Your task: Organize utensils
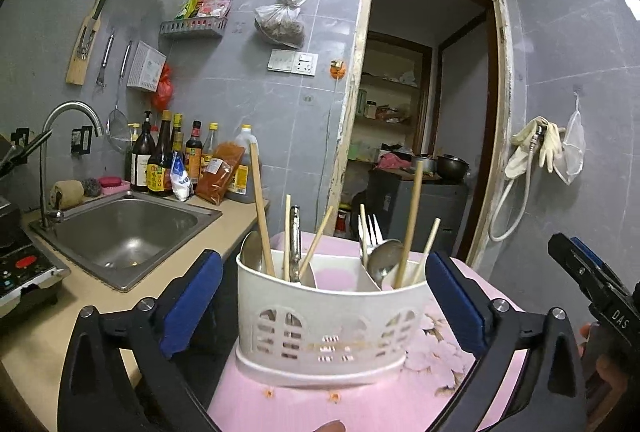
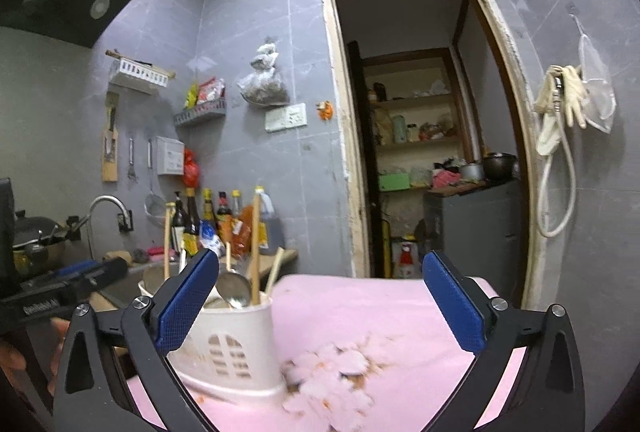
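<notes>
Both my claws are spread as wide as they go and hold nothing. The left gripper (image 1: 324, 306) has the white utensil caddy (image 1: 332, 328) dead ahead, sitting between its blue pads (image 1: 192, 302) with a gap on either side, no contact. The caddy stands on the pink floral cloth (image 1: 360, 408), near its front edge.

Utensils are already standing in it, long axes roughly upright with a slight lean: tall chopsticks (image 1: 262, 211) and a spoon (image 1: 252, 252) in the left compartment, a ladle (image 1: 382, 258) and more sticks on the right. The middle compartment looks empty.

From the right gripper (image 2: 320, 306) the caddy (image 2: 236, 348) lies off to the left, partly behind its left pad (image 2: 184, 306); only bare cloth sits between those jaws. So the left hand is nearer and squarely lined up; the right would need to swing left.

Room: the cloth drops off to the left towards the beige counter (image 1: 48, 336) and the sink (image 1: 124, 232), so little slack on that side. Open pink cloth to the right of the caddy. The right claw shows at the right edge of the left view, close alongside, so I judge crowding between the two hands is the main risk. I see no loose utensils on the cloth; the task looks about done.
</notes>
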Tool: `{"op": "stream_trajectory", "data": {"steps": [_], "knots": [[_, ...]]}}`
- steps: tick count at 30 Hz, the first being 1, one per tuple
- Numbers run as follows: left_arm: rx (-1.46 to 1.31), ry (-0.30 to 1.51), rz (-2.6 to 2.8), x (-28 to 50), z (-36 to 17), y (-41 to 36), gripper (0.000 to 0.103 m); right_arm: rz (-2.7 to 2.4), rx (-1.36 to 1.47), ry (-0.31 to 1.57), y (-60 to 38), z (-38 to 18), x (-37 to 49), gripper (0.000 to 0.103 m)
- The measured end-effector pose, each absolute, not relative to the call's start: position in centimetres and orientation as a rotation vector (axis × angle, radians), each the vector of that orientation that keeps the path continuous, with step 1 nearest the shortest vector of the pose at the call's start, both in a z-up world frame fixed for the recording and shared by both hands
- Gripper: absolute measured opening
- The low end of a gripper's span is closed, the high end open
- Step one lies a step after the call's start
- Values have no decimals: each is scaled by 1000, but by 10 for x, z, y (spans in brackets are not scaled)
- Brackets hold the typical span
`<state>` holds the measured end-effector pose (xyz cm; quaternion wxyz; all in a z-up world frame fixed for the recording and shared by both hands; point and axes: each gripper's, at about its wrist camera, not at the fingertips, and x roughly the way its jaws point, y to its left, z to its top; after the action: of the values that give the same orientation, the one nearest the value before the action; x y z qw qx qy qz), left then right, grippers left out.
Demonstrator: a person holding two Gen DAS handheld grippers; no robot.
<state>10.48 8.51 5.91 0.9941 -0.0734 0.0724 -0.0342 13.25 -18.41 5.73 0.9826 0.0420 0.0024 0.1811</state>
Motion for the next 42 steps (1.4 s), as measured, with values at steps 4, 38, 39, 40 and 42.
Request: {"op": "stream_trajectory", "data": {"steps": [4,38,39,40,42], "knots": [[-125,173,-57,93,57,82,100,318,60,51,-196,55,120,103],[-33,234,-44,36,8,53,100,136,-8,182,-217,18,44,103],[-31,233,-40,36,8,53,100,137,-7,183,-217,18,44,103],[-28,232,-38,36,7,53,100,137,-8,183,-217,18,44,103],[-24,231,-35,36,7,53,100,135,-9,185,-217,18,44,103]]}}
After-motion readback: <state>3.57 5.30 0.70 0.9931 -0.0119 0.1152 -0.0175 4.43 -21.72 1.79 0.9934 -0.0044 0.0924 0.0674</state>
